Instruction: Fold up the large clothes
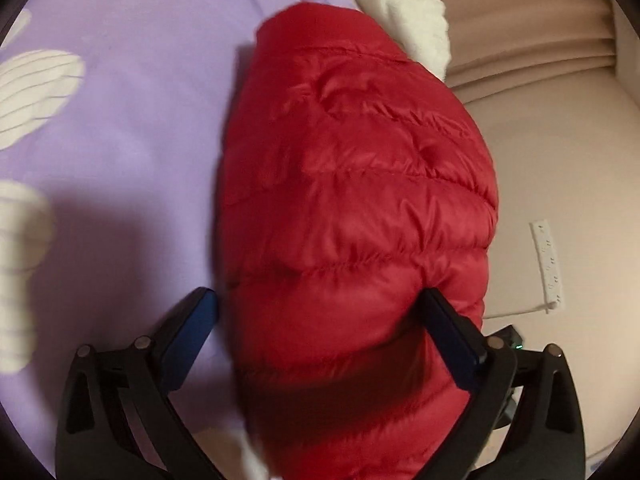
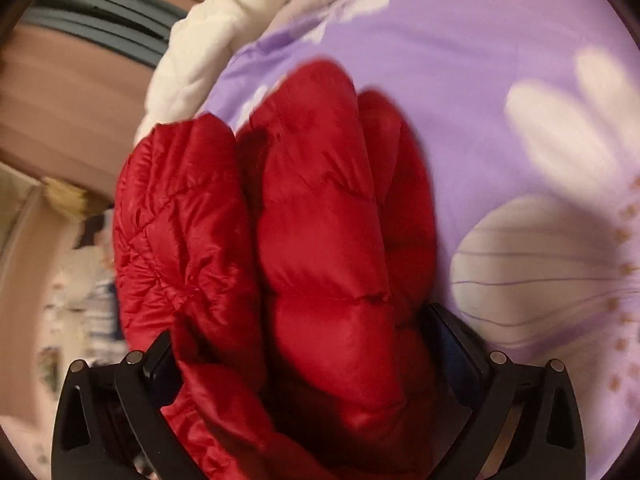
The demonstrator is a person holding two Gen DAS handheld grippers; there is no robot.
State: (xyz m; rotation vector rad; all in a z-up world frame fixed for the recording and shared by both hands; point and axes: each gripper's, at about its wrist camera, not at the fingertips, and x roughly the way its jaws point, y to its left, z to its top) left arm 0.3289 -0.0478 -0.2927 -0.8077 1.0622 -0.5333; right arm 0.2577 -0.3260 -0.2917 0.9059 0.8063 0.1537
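Red puffer jacket (image 1: 352, 200) fills the middle of both wrist views, lying bunched on a lilac bedsheet (image 1: 140, 140) printed with large white flowers. Nearest each camera its lower end is cut off by the frame edge, so how far the bundle reaches toward the person cannot be told. In the left wrist view the left gripper (image 1: 320, 320) stands spread wide, with the jacket's near end lying between the fingers; the left finger sits clear of the fabric over bare sheet, while the right finger lies against the padded side, and whether it presses cannot be made out. In the right wrist view the right gripper (image 2: 298, 330) is likewise spread wide around the jacket (image 2: 320, 220), whose puffy folds bulge over both fingers and hide their tips. Motion blur softens the cloth edges in both views. The jacket's long axis runs away from the cameras, its narrower rounded end farthest off. Open sheet (image 2: 500, 80) lies on one side of the bundle; on the other side the bed drops to a pale floor (image 1: 560, 160), where a white power strip (image 1: 547, 264) lies. Beyond the far end, a white fluffy blanket (image 1: 412, 8) is heaped at the bed's edge.
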